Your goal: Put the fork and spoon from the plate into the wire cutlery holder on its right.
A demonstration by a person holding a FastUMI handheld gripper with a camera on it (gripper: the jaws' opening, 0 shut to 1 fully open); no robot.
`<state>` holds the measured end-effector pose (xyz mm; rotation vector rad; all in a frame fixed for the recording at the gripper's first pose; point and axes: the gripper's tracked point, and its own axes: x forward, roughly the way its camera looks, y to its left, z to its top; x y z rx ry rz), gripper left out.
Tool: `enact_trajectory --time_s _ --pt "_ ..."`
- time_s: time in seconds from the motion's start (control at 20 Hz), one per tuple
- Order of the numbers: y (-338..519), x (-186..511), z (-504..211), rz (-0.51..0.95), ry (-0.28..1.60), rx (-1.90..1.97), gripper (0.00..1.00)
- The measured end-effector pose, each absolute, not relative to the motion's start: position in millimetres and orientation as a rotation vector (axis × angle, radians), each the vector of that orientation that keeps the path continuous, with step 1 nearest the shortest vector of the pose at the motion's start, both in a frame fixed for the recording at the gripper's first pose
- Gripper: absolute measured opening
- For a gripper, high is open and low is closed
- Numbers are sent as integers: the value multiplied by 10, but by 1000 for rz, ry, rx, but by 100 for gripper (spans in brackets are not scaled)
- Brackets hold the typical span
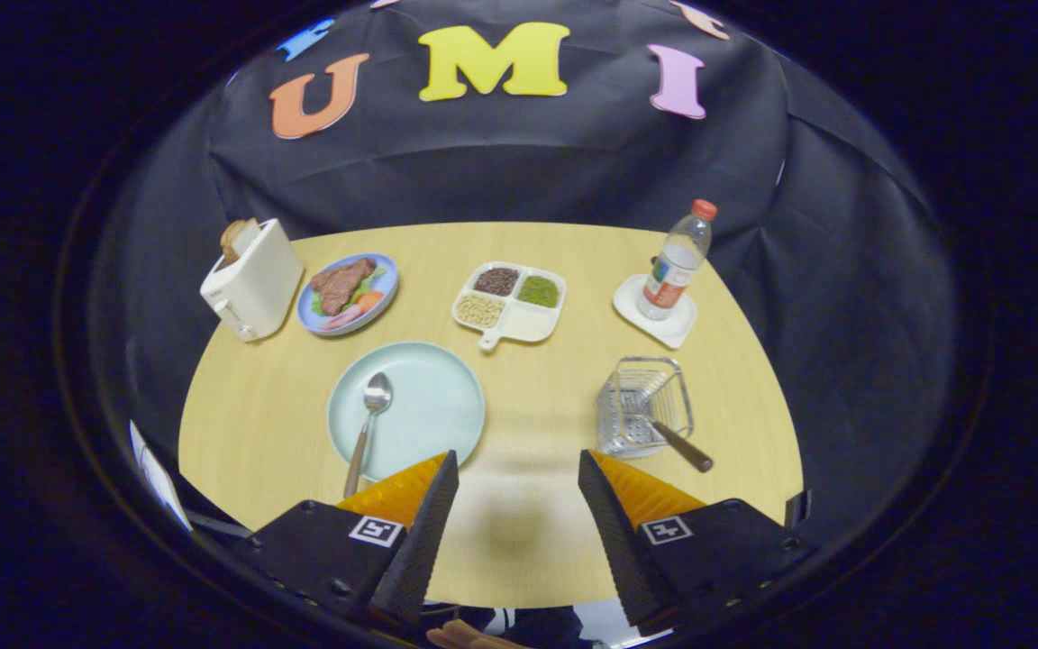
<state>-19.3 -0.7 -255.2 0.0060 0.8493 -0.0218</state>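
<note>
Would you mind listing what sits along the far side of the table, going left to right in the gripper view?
Toaster with bread in it → blue plate of food → divided tray of beans and grains → water bottle on a white coaster. The gripper hovers at the near edge, jaws open.

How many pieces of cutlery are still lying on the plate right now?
1: the spoon lies on the pale plate, just ahead of the open gripper. A second utensil already sits in the wire cutlery holder, handle sticking out; its head is hidden.
</note>
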Motion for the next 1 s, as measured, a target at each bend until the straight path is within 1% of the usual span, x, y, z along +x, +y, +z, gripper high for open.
enact_trajectory --time_s 0.2,0.4,0.65,1.0 --pt "542 -200 -2878 30 926 1 81" --pt "1014 -368 -3303 43 1048 36 80" --pt "1336 -465 -3724 -3 1184 125 81" --pt "1480 -300 -4151 -87 1267 112 81"
